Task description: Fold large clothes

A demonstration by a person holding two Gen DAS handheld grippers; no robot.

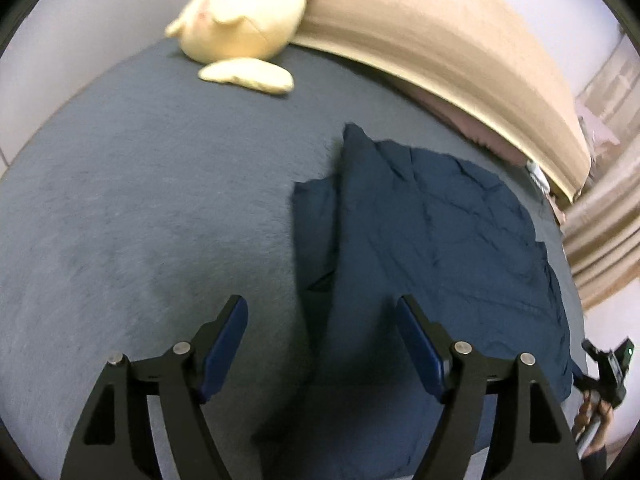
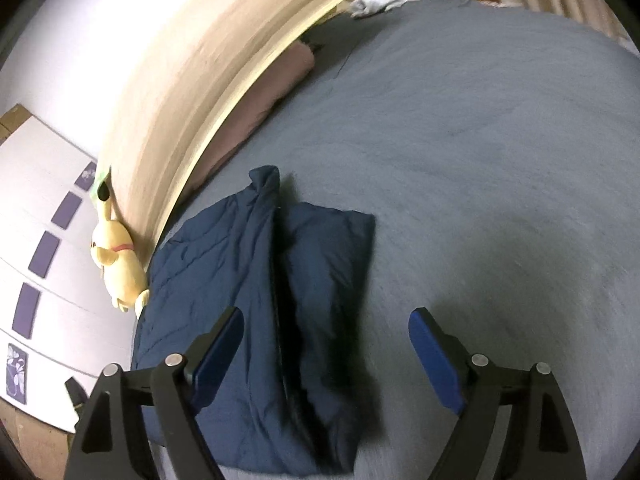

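From the left wrist view, the left tongs point(image 1: 322, 312) sit nearest, at six o'clock, their two blue-padded fingers point(image 1: 224, 350) spread well apart with nothing between them but open air above the bed. Just beyond the tips lies the dark blue garment point(image 1: 432, 248), a large padded piece folded lengthwise into a long bundle that runs from six o'clock up toward one o'clock; one narrower flap shows along its nine o'clock edge. It rests on the grey-blue bed cover point(image 1: 140, 200), which fills the frame's middle. At four o'clock, at the frame's edge, a hand point(image 1: 596, 416) grips the handle of the other tool. Farther off, at twelve o'clock, a pale yellow plush toy point(image 1: 244, 12) lies on the cover against the tan headboard point(image 1: 440, 40), and beige curtains point(image 1: 608, 220) hang at three o'clock.

From the right wrist view, the right tongs point(image 2: 326, 318) are likewise spread wide and empty at six o'clock, apart from the cloth. The garment lies under and beyond the nine o'clock finger, reaching up to the frame's centre, creased down its middle. Beyond it, at eleven o'clock, the headboard curves away, with a mauve pillow point(image 2: 260, 108) tucked at its foot and a white cloth point(image 2: 384, 0) at twelve o'clock.
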